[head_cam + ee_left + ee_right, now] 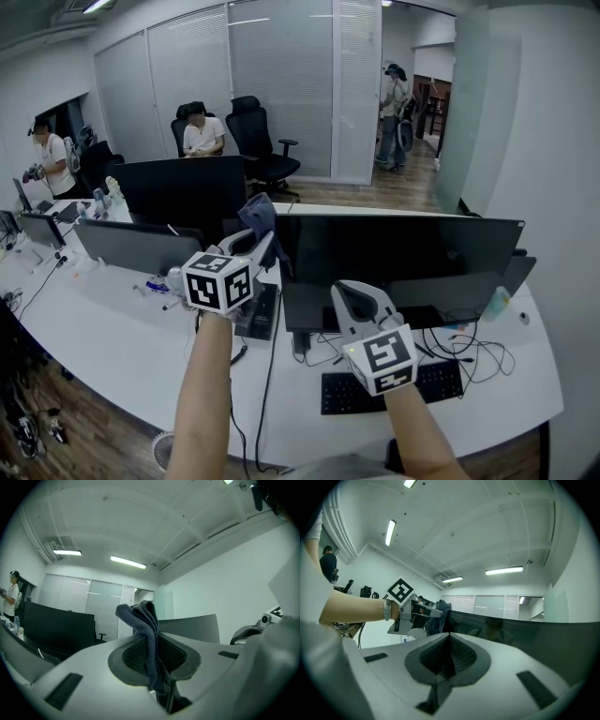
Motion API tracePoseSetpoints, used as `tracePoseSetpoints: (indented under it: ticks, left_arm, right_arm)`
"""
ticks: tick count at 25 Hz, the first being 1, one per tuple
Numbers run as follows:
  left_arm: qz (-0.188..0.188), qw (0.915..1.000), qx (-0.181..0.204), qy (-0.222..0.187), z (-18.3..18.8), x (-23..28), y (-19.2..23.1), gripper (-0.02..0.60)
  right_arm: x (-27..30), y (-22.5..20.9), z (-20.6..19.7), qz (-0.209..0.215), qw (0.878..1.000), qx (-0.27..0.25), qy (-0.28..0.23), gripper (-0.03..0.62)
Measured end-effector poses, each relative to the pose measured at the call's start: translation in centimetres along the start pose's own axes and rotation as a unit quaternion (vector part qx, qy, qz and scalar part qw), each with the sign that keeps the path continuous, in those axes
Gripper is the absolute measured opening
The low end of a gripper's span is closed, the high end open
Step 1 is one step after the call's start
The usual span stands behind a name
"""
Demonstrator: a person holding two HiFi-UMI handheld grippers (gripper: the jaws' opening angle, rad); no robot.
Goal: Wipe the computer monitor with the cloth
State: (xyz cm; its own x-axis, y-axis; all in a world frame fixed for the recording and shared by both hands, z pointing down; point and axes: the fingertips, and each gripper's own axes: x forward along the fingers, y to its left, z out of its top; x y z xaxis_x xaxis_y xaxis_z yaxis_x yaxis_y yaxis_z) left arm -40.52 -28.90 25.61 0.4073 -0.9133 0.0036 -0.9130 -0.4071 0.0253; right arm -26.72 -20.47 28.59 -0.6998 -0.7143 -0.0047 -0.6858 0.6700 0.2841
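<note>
Your right tool [354, 298], jaws pressed together on nothing, points at the monitor's [403, 246] lower part. Your raised left tool [265, 242] clamps the cloth [260, 214] just beside the monitor's upper left corner.

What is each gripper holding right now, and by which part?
The left gripper is shut on the cloth, pinched along its bunched lower part, with a folded end sticking past the tips. The right gripper is shut on nothing.
</note>
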Motion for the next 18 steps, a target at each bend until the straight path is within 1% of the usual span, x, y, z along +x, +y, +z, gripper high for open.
tracePoseSetpoints:
  ticks: [8,12,18]
  left_arm:
    - [-0.01,0.9998,-0.017,-0.002,-1.9,-0.3,-0.2,0.06]
    - [-0.016,0.9997,-0.02,-0.006,-2.7,-0.2,-0.7,0.06]
    - [-0.023,0.9995,-0.021,0.002,-4.1,-0.3,-0.7,0.06]
  right_arm:
    - [-0.2,0.2,-0.4,0.006,1.0,-0.002,0.008,0.008]
    - [-0.4,0.3,-0.4,0.009,1.0,-0.001,0.009,0.008]
    - [-0.3,0.9,-1.5,0.018,1.0,0.001,0.024,0.008]
